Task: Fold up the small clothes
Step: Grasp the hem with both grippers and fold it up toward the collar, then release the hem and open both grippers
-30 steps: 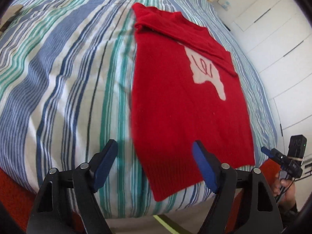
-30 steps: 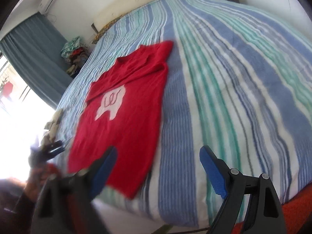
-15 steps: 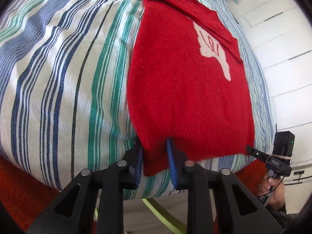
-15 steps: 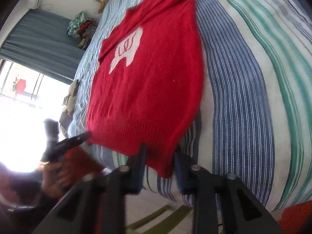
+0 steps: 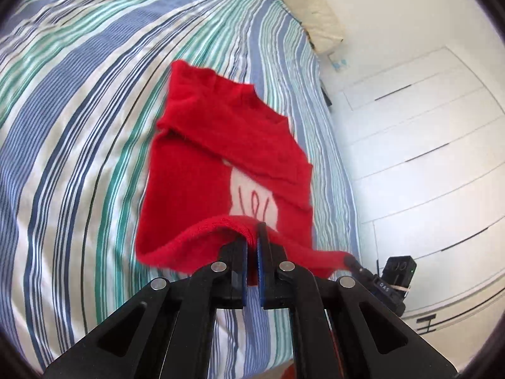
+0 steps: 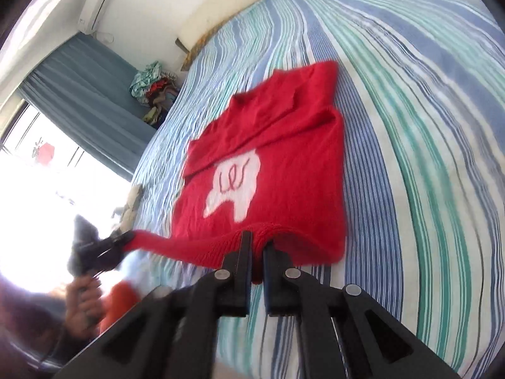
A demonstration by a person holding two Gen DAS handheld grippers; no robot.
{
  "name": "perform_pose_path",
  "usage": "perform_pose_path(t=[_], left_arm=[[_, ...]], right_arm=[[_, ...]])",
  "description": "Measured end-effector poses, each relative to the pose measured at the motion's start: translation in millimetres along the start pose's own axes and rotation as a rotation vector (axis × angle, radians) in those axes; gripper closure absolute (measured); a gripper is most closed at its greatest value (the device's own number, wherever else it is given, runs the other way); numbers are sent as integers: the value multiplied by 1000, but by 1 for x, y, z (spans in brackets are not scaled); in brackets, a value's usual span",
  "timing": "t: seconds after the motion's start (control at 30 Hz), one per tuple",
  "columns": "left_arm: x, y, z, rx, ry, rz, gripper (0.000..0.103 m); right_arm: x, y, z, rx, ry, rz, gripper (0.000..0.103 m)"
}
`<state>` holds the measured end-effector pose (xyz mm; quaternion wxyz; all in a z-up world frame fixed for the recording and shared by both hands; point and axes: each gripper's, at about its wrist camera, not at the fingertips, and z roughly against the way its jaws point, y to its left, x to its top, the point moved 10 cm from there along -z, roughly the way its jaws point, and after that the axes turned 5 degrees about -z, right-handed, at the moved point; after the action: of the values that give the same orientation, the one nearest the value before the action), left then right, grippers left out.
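Left wrist view: the left gripper point(image 5: 251, 254) is clamped tight on the ribbed bottom hem of a small red knitted sweater point(image 5: 195, 170), the hem lifted clear of the striped bedspread point(image 5: 79, 120) and sagging in a curve toward either side. The sweater's upper part lies flat on the bed, sleeves folded across the chest, a white motif point(image 5: 252, 202) partly showing under the raised hem. At lower right the right gripper point(image 5: 353, 260) pinches the hem's far corner. A cream pillow point(image 5: 315, 15) lies at the head of the bed; white wardrobe doors point(image 5: 426, 145) stand alongside.

Right wrist view: the right gripper point(image 6: 258, 254) is closed on the same hem, red knit bunched between its jaws. The sweater point(image 6: 300, 158) spreads ahead on the bedspread point(image 6: 426, 126), its white motif point(image 6: 235, 186) in full view. At left, the left gripper point(image 6: 126, 240), blurred, holds the other corner, a hand point(image 6: 83, 303) gripping its handle. A blue curtain point(image 6: 88, 94) hangs beside a bright window.
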<state>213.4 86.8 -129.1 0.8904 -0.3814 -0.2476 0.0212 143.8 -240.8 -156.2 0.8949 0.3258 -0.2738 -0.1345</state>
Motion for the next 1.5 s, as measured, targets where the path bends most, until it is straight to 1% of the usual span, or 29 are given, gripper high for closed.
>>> perform_pose_path(t=[0.1, 0.2, 0.23, 0.3, 0.33, 0.37, 0.4, 0.43, 0.5, 0.53, 0.6, 0.63, 0.7, 0.73, 0.77, 0.8, 0.83, 0.87, 0.9, 0.93, 0.97, 1.0, 1.03, 1.07, 1.13, 1.2, 1.27, 1.37, 1.5], left_arm=[[77, 0, -41, 62, -31, -37, 101], [144, 12, -81, 173, -81, -88, 100], [163, 18, -93, 216, -103, -101, 95], [185, 43, -112, 323, -104, -79, 68], [190, 57, -118, 376, -88, -45, 39], [193, 69, -119, 412, -85, -10, 28], [196, 79, -114, 425, -106, 12, 28], [197, 84, -106, 421, -133, 24, 28], [194, 84, -86, 422, -198, 7, 28], [189, 80, -76, 435, -225, -27, 28], [171, 61, -69, 435, -236, -126, 28], [157, 47, -71, 408, -226, -188, 27], [128, 19, -85, 350, -181, -320, 17], [112, 11, -95, 346, -147, -383, 7], [100, 11, -107, 369, -111, -436, 3], [90, 19, -119, 414, -66, -465, 4], [85, 33, -130, 478, -14, -451, 6], [81, 50, -133, 531, 25, -397, 17], [77, 62, -127, 546, 37, -327, 23], [73, 66, -117, 514, 28, -259, 26], [66, 65, -105, 475, 0, -211, 25], [56, 60, -89, 459, -31, -191, 21], [46, 54, -75, 463, -54, -195, 13], [34, 47, -65, 471, -74, -217, 10], [8, 32, -54, 485, -82, -283, 8], [-15, 23, -52, 520, -59, -343, 8], [-31, 19, -55, 562, -43, -386, 8], [-42, 19, -51, 603, -45, -399, 8], [-43, 19, -48, 635, -52, -407, 8]], right_arm=[[74, -1, -30, -24, -61, 14, 97], [147, -10, -73, -62, -87, -2, 97], [169, -12, -90, -68, -93, -10, 97], [208, -19, -124, -64, -90, -27, 95], [224, -25, -139, -66, -92, -53, 84], [235, -32, -154, -84, -78, -78, 71], [243, -41, -163, -125, -73, -92, 39], [250, -46, -167, -149, -89, -98, 29], [257, -47, -162, -139, -124, -88, 29], [257, -44, -157, -124, -131, -72, 29], [248, -37, -141, -108, -160, -10, 29], [240, -29, -134, -100, -161, 32, 29], [214, -8, -126, -41, -131, 125, 29], [197, 2, -125, -6, -103, 174, 29], [178, 9, -127, 19, -72, 221, 29], [158, 11, -129, 25, -33, 261, 29], [139, 6, -135, 15, 17, 288, 29], [122, -7, -143, -31, 69, 306, 29], [108, -28, -146, -113, 101, 314, 33], [99, -45, -141, -165, 103, 303, 43], [93, -53, -128, -180, 81, 288, 43], [86, -55, -109, -185, 50, 274, 40], [81, -56, -93, -207, 21, 264, 32], [76, -57, -77, -222, -10, 258, 31], [60, -58, -51, -230, -50, 252, 30], [41, -63, -36, -251, -71, 226, 30], [23, -69, -30, -258, -72, 185, 30], [7, -82, -31, -302, -73, 142, 30], [2, -87, -38, -337, -71, 169, 29]])
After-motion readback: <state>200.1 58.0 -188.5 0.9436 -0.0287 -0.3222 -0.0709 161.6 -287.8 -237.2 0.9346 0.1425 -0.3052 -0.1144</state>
